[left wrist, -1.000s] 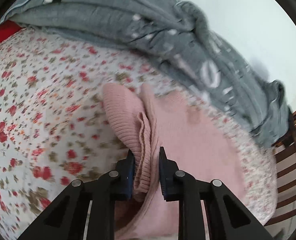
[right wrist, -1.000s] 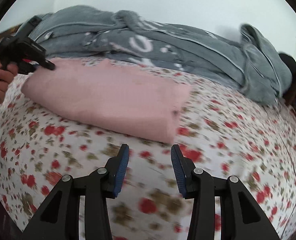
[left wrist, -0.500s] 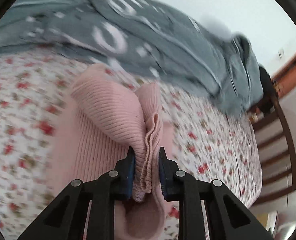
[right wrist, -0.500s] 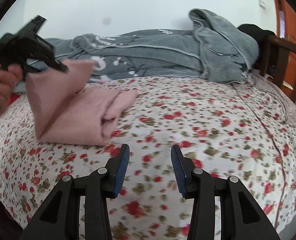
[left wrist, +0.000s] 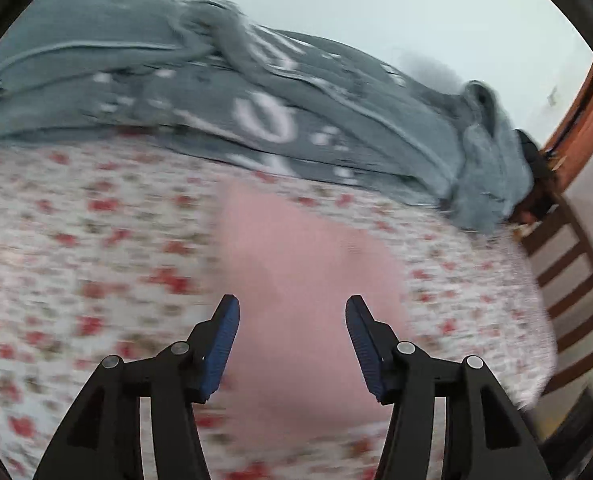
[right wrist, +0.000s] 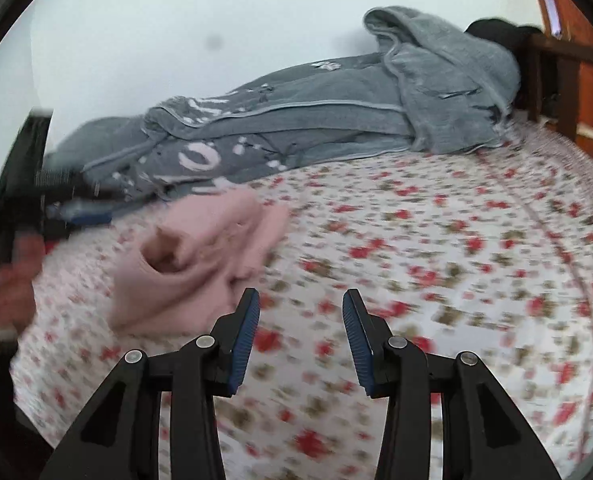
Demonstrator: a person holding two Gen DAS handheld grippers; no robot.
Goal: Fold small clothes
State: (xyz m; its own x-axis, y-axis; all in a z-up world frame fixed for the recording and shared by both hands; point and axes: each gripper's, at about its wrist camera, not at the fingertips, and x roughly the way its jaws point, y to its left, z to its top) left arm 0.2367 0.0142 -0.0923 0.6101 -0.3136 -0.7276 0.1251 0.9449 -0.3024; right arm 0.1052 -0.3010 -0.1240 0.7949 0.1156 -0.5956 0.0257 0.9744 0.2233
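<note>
Left wrist view: the left tongs (left wrist: pixel 292 340) stand apart and are opening, with nothing pressed between the blue pads; half a second ago they pinched a ribbed fold of the pink garment (left wrist: pixel 304 280), and now that fold has dropped out of them. The garment lies on the floral bedsheet (left wrist: pixel 96 248) below and ahead of the tongs, near the middle of the bed, just short of the grey blanket (left wrist: pixel 256 112) heaped along the wall-side edge. The picture is smeared by motion, so the garment's edges cannot be read here.

From the right wrist view the pink garment (right wrist: pixel 200 256) sits as a loose, rumpled bundle toward the bed's left side, one cuff or opening gaping upward. The left tongs (right wrist: pixel 76 212) hover beside it, carried by a hand (right wrist: pixel 8 272). The right tongs (right wrist: pixel 300 336) hang open and empty over bare sheet, apart from the garment.

The release suggests one fold has just been laid over. The bundle looks uneven, so it likely needs smoothing or another fold before it counts as done.
</note>
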